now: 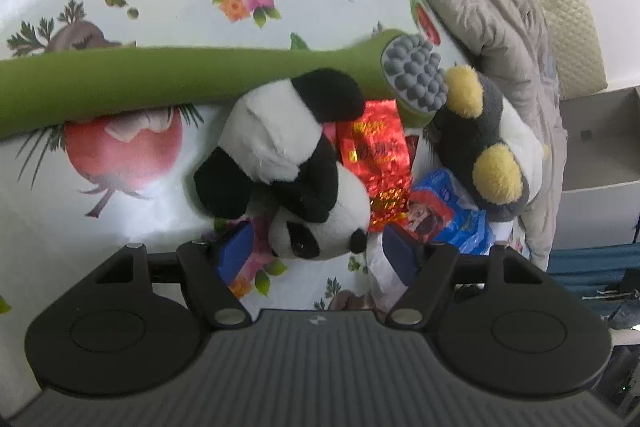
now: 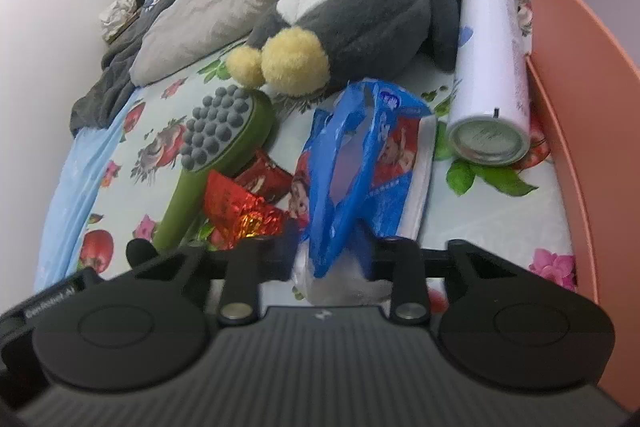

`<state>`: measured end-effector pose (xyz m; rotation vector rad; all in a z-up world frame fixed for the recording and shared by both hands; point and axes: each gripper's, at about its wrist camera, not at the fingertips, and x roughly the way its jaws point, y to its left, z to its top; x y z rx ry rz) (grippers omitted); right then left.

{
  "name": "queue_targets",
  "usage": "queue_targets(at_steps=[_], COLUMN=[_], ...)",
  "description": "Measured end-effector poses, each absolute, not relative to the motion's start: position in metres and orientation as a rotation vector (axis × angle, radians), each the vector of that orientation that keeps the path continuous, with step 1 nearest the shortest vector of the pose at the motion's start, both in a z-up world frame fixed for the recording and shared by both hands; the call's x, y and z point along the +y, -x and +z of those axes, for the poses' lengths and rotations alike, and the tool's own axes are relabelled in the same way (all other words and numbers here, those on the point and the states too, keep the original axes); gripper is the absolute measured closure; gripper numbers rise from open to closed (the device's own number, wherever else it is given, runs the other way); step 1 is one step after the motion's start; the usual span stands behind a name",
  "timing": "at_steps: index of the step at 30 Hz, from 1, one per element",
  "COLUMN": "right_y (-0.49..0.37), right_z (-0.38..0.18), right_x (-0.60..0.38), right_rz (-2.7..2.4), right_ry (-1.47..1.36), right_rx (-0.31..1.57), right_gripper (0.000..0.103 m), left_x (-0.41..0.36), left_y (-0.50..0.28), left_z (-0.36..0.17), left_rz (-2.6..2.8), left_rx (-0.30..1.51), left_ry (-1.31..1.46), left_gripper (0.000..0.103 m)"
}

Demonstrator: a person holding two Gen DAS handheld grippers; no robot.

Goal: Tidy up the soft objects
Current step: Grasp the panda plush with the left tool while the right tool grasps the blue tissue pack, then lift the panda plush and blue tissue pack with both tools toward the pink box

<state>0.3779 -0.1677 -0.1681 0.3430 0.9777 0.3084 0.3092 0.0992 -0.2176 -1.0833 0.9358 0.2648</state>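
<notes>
Panda plush (image 1: 288,163) lies head-first between left tool (image 1: 316,251) pads, jaws apart, w/ its long axis running away. Right tool (image 2: 332,255) seems clamped on blue bag (image 2: 360,163).

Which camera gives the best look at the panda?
The left wrist view: the panda lies fully visible just ahead of the open tool. The right wrist view shows at most a black bit at the tool's left edge.
</notes>
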Motion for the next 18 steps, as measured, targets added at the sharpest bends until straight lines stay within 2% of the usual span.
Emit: queue_targets(at_steps=[2, 4, 10, 18], right_y=[-0.378, -0.376, -0.366, -0.340], right_z=[-0.170, -0.168, -0.155, -0.136], right_x=[-0.166, -0.165, -0.166, -0.178], right_rz=[0.310, 0.317, 0.326, 0.365], right_ry=[-0.338, -0.324, -0.273, -0.253], right_rx=[0.987, 0.991, 0.977, 0.970], right_gripper=[0.083, 0.095, 0.095, 0.096], left_x=[0.100, 0.101, 0.102, 0.099], left_y=[-0.308, -0.309, -0.311, -0.295], left_z=[-0.216, -0.218, -0.223, -0.213], left_rz=[0.271, 0.271, 0.268, 0.262], left_rx=[0.916, 0.916, 0.894, 0.917], left_ry=[1.077, 1.088, 1.092, 1.031], left_gripper=[0.028, 0.028, 0.044, 0.047])
